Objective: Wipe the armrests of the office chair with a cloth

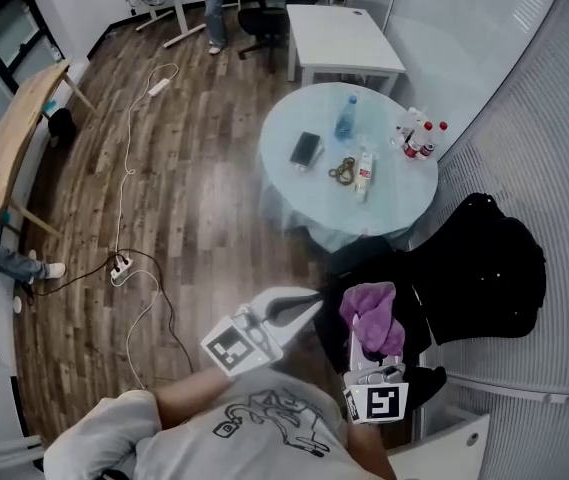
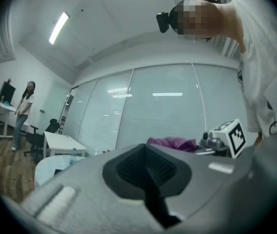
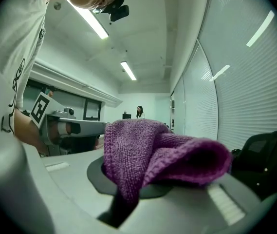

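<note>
A purple cloth (image 1: 370, 317) hangs bunched from my right gripper (image 1: 369, 353), which is shut on it low in the head view. In the right gripper view the cloth (image 3: 162, 155) drapes over the jaws and hides their tips. My left gripper (image 1: 304, 306) sits just left of it, jaws shut with nothing between them (image 2: 148, 168). The black office chair (image 1: 484, 268) stands just right of and beyond both grippers, covered in dark fabric. I cannot make out its armrests. Neither gripper touches the chair.
A round glass table (image 1: 294, 128) beyond the grippers carries a water bottle (image 1: 347, 118), a phone (image 1: 306, 149), keys and small bottles. A curved slatted wall (image 1: 534, 138) closes the right side. A power strip and cables (image 1: 121, 265) lie on the wood floor at left. A person (image 1: 214, 3) stands far back.
</note>
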